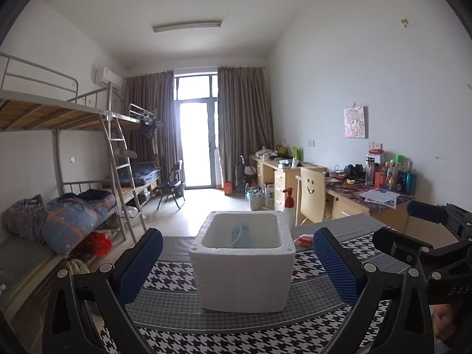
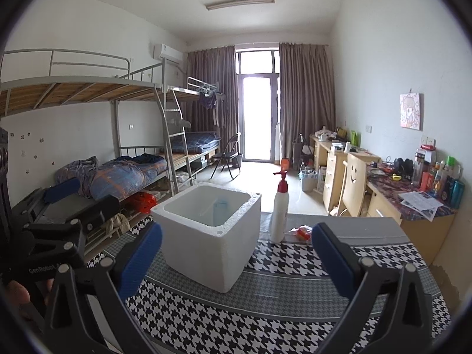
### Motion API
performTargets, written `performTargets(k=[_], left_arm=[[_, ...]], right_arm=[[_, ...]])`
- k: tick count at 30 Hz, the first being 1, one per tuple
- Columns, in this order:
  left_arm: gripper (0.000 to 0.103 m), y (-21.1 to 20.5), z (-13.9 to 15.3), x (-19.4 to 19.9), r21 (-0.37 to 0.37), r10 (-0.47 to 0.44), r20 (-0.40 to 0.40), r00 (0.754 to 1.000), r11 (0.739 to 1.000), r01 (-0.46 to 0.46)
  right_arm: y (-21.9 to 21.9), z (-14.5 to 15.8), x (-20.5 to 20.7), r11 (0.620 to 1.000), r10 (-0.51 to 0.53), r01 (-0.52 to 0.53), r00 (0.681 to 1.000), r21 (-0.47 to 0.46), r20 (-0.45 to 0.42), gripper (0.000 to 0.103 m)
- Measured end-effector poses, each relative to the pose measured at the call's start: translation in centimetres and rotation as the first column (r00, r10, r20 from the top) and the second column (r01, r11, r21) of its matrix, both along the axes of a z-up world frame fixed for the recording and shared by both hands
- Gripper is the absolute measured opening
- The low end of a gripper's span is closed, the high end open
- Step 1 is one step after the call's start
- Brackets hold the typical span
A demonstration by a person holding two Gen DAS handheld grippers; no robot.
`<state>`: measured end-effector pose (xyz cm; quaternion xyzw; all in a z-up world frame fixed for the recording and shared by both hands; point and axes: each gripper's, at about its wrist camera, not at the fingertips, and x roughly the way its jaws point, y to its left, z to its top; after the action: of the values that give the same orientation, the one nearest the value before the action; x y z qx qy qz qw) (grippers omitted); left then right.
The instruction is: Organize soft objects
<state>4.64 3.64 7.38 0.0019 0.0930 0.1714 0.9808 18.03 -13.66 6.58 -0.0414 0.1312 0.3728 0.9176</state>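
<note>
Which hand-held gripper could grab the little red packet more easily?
Probably the right hand-held gripper: open, and the small red crinkly packet lies just ahead by the white pump bottle. The left hand-held gripper faces the white foam box.

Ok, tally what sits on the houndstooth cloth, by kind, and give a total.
White foam box: 1
Pump bottle with red top: 1
Small red-orange packet: 1
Total: 3
A pale blue item lies inside the box; not counted.
</note>
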Motion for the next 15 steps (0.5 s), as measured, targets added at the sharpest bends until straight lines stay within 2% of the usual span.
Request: performTargets(k=[15], left_arm=[[0.102, -0.7, -1.8, -1.9, -0.004, -0.009, 0.022, 1.000, 1.000, 0.009]], right_arm=[[-1.5, -1.8, -1.7, 0.999, -0.043, 0.043, 0.999, 0.013, 0.030, 0.102]])
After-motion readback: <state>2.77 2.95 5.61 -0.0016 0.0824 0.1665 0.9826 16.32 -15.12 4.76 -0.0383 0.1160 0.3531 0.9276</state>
